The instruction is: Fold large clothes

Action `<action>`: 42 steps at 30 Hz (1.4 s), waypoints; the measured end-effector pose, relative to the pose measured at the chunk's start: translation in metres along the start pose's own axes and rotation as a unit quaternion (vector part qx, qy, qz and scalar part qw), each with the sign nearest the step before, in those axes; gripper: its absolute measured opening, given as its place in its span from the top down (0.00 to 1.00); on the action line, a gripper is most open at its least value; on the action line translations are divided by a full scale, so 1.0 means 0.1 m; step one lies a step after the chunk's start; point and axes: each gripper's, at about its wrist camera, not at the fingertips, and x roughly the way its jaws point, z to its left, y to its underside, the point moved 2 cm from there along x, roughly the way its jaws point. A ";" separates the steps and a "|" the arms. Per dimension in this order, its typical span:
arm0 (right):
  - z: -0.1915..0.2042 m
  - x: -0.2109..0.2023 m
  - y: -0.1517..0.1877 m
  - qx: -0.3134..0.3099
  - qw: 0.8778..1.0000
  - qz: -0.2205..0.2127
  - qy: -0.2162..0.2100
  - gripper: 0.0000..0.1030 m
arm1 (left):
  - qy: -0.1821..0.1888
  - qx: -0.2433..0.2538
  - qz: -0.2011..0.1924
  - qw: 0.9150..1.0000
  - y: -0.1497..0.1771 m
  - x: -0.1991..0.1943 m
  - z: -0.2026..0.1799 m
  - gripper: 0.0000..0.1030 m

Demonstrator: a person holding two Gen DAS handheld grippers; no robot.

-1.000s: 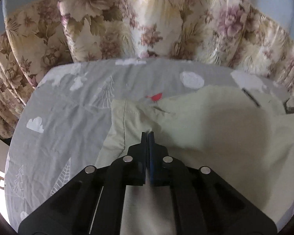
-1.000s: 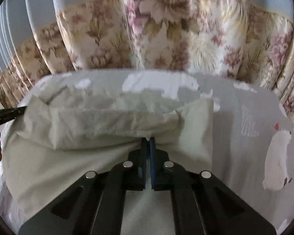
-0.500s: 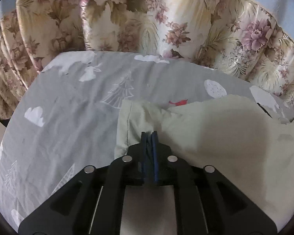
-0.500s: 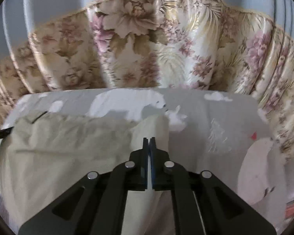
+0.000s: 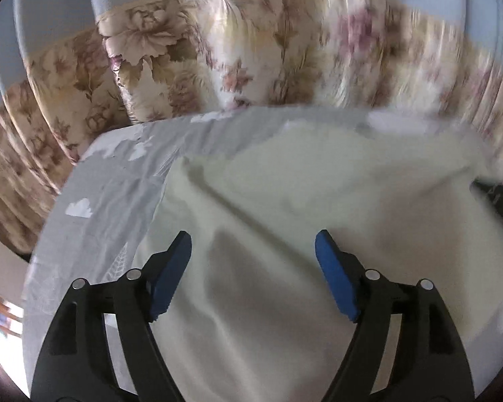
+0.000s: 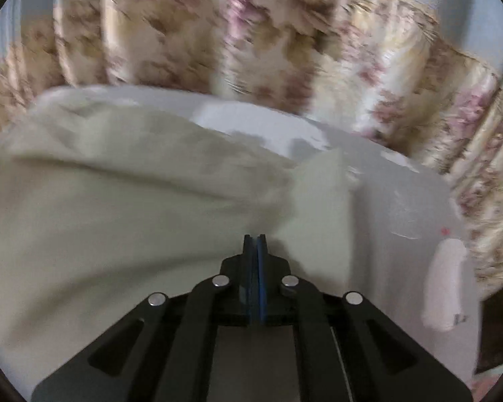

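Since half a second ago the left gripper [image 5: 253, 244] has let go, its blue-padded jaws now wide apart above the pale cream garment [image 5: 318, 217]. That soft, creased cloth lies on the grey printed bedsheet [image 5: 117, 181], floral curtains [image 5: 171, 67] beyond. Right gripper [image 6: 255, 244] stays clamped on a fold.

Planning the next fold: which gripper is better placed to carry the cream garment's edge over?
Right. The right gripper is shut on the cream garment; the left gripper is open, holding nothing.
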 end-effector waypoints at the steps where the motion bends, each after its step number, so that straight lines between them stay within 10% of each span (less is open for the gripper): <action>1: -0.07 0.06 0.02 0.017 1.000 0.007 -0.010 1.00 | -0.003 0.004 0.011 1.000 0.04 0.11 -0.02 0.28; 7: -0.20 0.13 -0.02 0.028 0.999 0.014 -0.015 1.00 | -0.018 -0.004 0.018 1.000 -0.04 0.31 0.00 0.26; 12: -0.17 -0.31 -0.16 0.081 0.992 -0.021 -0.093 0.92 | 0.043 -0.053 0.000 0.998 -0.13 -0.15 0.05 0.25; 15: 0.08 -0.66 -0.18 0.091 0.980 -0.054 -0.167 0.57 | 0.085 -0.053 -0.004 0.995 -0.14 -0.34 -0.12 0.22; 17: 0.32 -0.76 -0.11 0.088 0.972 -0.059 -0.210 0.56 | 0.122 -0.047 0.008 0.991 -0.08 -0.37 -0.32 0.22; 29: 0.78 -0.53 0.41 0.027 0.988 -0.035 -0.150 0.59 | 0.044 0.013 0.039 0.998 0.37 -0.04 -0.75 0.19; 42: 0.84 -0.40 0.31 0.010 0.990 -0.041 -0.133 0.59 | 0.046 0.008 0.048 0.998 0.28 0.09 -0.76 0.11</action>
